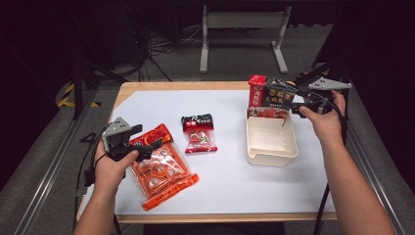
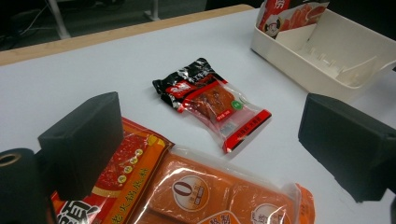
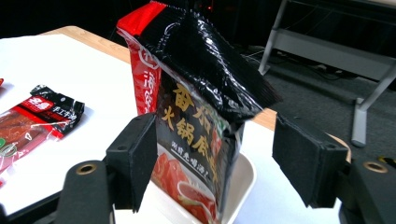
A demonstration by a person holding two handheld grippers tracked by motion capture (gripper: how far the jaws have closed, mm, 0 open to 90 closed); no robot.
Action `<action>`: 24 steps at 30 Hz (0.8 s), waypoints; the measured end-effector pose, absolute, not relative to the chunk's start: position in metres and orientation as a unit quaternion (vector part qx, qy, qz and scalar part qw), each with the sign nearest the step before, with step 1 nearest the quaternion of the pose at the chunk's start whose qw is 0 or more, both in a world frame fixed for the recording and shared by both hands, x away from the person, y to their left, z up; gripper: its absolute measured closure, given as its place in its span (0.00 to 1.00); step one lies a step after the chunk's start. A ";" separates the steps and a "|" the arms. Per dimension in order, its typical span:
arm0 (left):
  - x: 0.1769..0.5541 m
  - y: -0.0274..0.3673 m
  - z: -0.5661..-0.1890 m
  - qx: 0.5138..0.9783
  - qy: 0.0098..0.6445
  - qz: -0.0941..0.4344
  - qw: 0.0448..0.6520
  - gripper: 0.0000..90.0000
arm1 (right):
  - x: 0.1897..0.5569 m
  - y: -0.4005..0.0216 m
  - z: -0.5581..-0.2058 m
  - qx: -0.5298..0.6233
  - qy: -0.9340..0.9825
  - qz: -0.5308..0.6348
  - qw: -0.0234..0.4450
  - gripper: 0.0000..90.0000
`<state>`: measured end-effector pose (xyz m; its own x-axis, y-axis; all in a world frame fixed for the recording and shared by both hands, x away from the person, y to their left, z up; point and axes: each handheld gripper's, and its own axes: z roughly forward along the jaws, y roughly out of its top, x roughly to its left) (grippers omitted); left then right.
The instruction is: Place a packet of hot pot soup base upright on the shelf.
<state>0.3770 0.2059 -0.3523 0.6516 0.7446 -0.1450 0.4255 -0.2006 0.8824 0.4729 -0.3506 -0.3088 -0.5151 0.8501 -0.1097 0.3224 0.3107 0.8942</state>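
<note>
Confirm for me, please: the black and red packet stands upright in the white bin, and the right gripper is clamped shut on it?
Not quite. The packet does stand upright in the white bin, but the right gripper is open: the right gripper view shows its pads clear of the packet.

Bright, evenly lit table, dark surroundings (gripper views slightly soft).

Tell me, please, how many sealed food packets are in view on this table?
3: a large orange plastic packet under the left gripper, a small red-and-black packet mid-table, and a dark red-topped packet standing in the cream plastic tray. More could be hidden behind it.
</note>
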 end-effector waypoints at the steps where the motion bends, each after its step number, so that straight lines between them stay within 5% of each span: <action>1: 0.377 0.206 -0.352 0.759 0.386 0.159 0.500 0.08 | 0.470 -0.351 -0.308 0.389 0.751 0.437 0.306 0.33; 11: 0.377 0.214 -0.351 0.756 0.391 0.157 0.501 0.09 | 0.441 -0.363 -0.298 0.396 0.739 0.441 0.322 0.32; 24: 0.379 0.226 -0.351 0.754 0.388 0.147 0.509 0.03 | 0.392 -0.341 -0.307 0.364 0.747 0.486 0.270 0.33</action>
